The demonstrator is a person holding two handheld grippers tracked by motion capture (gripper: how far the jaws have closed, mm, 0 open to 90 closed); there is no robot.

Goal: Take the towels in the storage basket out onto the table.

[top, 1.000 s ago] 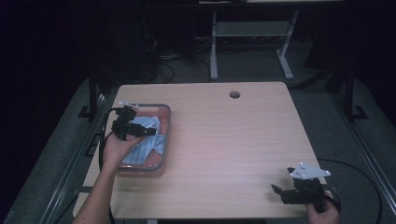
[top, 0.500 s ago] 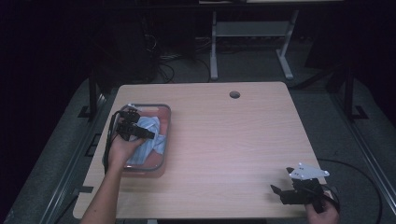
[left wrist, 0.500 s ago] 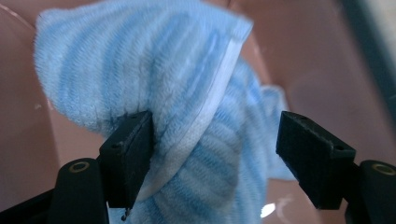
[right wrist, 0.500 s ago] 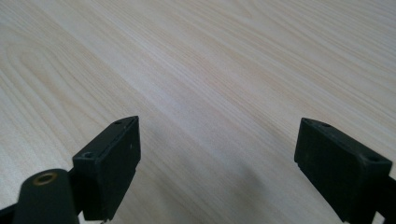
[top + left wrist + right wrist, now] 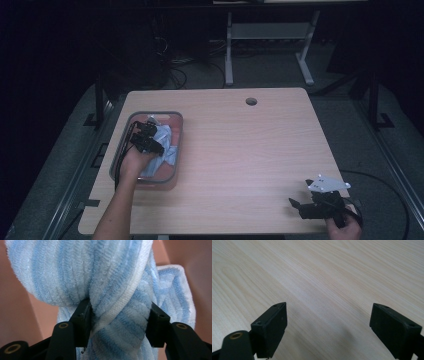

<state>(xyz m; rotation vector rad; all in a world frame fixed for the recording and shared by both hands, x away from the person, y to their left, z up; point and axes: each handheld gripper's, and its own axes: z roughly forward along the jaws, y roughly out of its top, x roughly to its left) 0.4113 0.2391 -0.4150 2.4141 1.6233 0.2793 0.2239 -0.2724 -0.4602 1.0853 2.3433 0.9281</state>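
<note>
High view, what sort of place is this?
Probably a lab or workshop set up for recording: a bare wooden table with a cable hole, loose cables on the floor, a metal stand behind, dark surroundings.

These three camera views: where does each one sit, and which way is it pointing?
High view: above the person's side, looking forward and down on the table; both forearms, left hand-held gripper in the tray, right hand-held gripper.
Left gripper view: rides the left hand-held gripper, looking along its jaws, which have just been closing on the blue striped towel.
Right gripper view: rides the right hand-held gripper, jaws open over bare tabletop.
Shared: the towel and pink tray appear in the high and left gripper views.
</note>
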